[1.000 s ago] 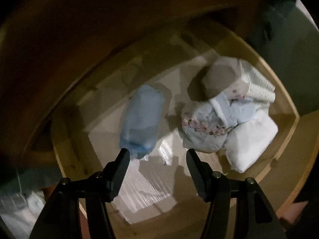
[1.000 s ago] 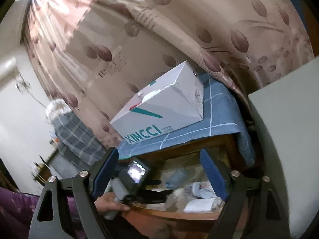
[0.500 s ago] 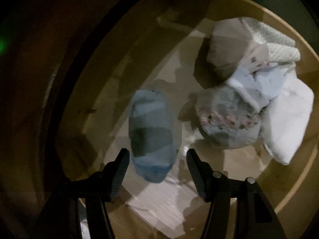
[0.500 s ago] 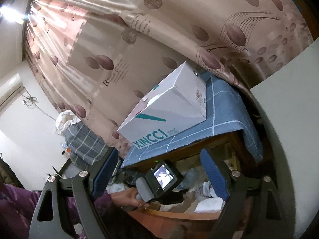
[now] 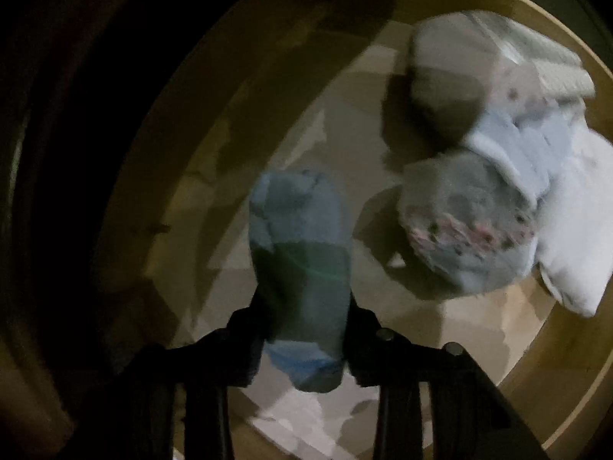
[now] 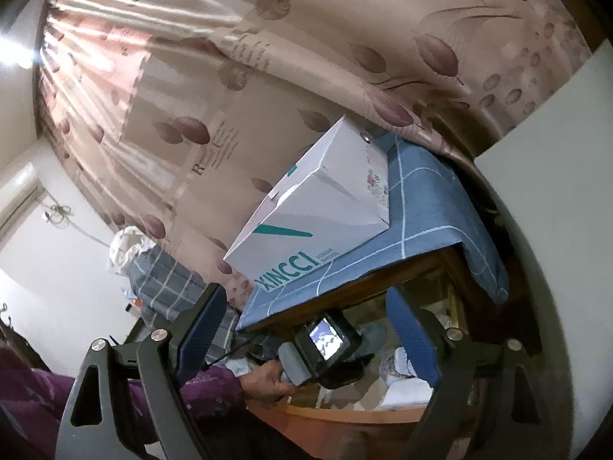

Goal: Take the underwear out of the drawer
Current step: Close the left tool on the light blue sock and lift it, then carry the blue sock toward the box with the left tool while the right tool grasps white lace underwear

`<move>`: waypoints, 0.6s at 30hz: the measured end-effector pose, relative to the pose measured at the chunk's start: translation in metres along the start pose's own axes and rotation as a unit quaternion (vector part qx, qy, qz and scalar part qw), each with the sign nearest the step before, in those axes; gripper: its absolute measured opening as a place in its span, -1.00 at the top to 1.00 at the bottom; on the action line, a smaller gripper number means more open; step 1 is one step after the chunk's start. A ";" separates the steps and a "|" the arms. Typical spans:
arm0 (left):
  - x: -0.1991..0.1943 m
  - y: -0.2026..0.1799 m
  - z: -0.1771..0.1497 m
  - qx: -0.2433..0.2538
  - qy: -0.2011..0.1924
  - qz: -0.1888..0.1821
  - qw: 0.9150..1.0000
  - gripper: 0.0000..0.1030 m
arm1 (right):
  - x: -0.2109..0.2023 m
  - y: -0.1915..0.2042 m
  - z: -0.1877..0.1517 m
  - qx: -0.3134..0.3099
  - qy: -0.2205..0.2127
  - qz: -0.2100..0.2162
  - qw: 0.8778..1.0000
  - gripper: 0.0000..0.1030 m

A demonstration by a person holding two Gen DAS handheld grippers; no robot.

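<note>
A light blue rolled underwear (image 5: 299,237) lies on the pale liner of the open wooden drawer (image 5: 555,364). My left gripper (image 5: 306,318) points down into the drawer, its jaws closing with the roll's near end between them. Both black fingers (image 5: 249,329) press its sides. To the right sits a pile of more folded underwear (image 5: 467,230), grey, floral and white. In the right wrist view my right gripper (image 6: 306,306) hovers open and holds nothing, aimed at the drawer (image 6: 345,414) from outside.
A white XINCCI box (image 6: 318,211) sits on a blue checked cloth (image 6: 429,207) covering the cabinet top above the drawer. A leaf-patterned curtain (image 6: 268,76) hangs behind. A person's hand (image 6: 268,379) in a purple sleeve holds the left tool. The drawer's back is dark.
The left gripper has dropped lower into the drawer and rolled. Its fingers, wide apart before, have come in against the blue roll. The right gripper has tilted slightly and stays open.
</note>
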State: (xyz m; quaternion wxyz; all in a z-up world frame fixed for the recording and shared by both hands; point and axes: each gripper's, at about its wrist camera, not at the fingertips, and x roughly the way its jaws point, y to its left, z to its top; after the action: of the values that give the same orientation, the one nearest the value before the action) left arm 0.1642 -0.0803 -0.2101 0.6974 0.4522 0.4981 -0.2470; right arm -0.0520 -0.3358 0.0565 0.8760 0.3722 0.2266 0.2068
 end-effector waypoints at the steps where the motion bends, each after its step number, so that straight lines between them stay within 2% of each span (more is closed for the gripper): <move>1: -0.002 -0.002 -0.001 0.006 -0.002 -0.003 1.000 0.38 | -0.001 -0.001 0.000 0.003 -0.002 -0.001 1.000 -0.64; 4: -0.017 -0.008 -0.004 0.027 -0.020 -0.003 0.999 0.38 | -0.002 -0.004 0.001 0.008 -0.006 -0.007 1.000 -0.64; 7: -0.032 -0.009 -0.010 0.027 -0.035 -0.010 0.999 0.38 | -0.001 -0.005 0.001 0.010 -0.003 -0.018 1.000 -0.66; 9: -0.044 -0.009 -0.015 0.040 -0.053 0.008 0.998 0.39 | 0.001 -0.005 0.001 0.009 0.002 -0.025 1.000 -0.67; 18: -0.111 -0.001 -0.035 -0.012 -0.115 -0.009 0.993 0.38 | 0.009 -0.002 -0.001 -0.006 0.024 -0.050 0.998 -0.68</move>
State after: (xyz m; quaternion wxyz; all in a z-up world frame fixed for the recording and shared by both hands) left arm 0.1047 -0.0618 -0.1122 0.7535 0.4075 0.4214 -0.2975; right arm -0.0449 -0.3319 0.0521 0.8818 0.3498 0.2649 0.1729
